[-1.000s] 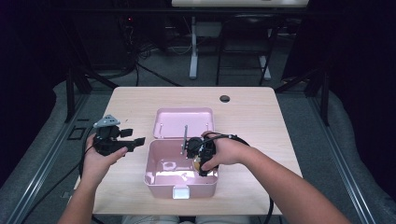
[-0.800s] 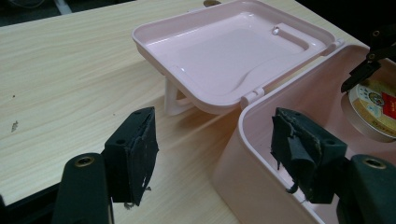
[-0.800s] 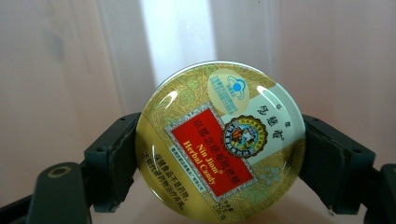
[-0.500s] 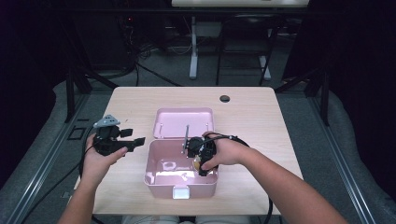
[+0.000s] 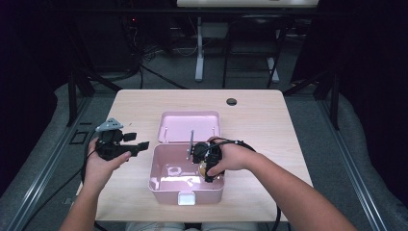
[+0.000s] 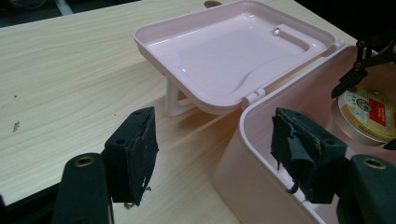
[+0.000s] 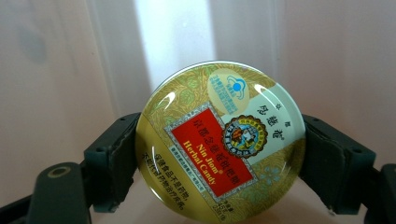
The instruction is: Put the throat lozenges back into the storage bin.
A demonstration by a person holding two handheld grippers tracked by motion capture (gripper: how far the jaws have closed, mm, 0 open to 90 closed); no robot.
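Observation:
An open pink box [image 5: 158,182] sits mid-table with its lid [image 5: 190,126] folded back behind it. My right gripper [image 5: 207,169] reaches down inside the box, shut on a round gold candy tin [image 7: 222,142] with a red label. One jaw presses each side of the tin, which hangs close to the box's pink floor [image 7: 60,70]. My left gripper [image 5: 138,143] is held just left of the box with nothing between its jaws. In the left gripper view this open gripper [image 6: 215,154] faces the box's rim [image 6: 254,116], with the lid [image 6: 224,51] and tin [image 6: 369,114] beyond.
A small dark round hole [image 5: 232,101] marks the table's far side. Bare wooden tabletop [image 5: 130,110] spreads left of and behind the box. Dark stands and cables fill the floor beyond the table.

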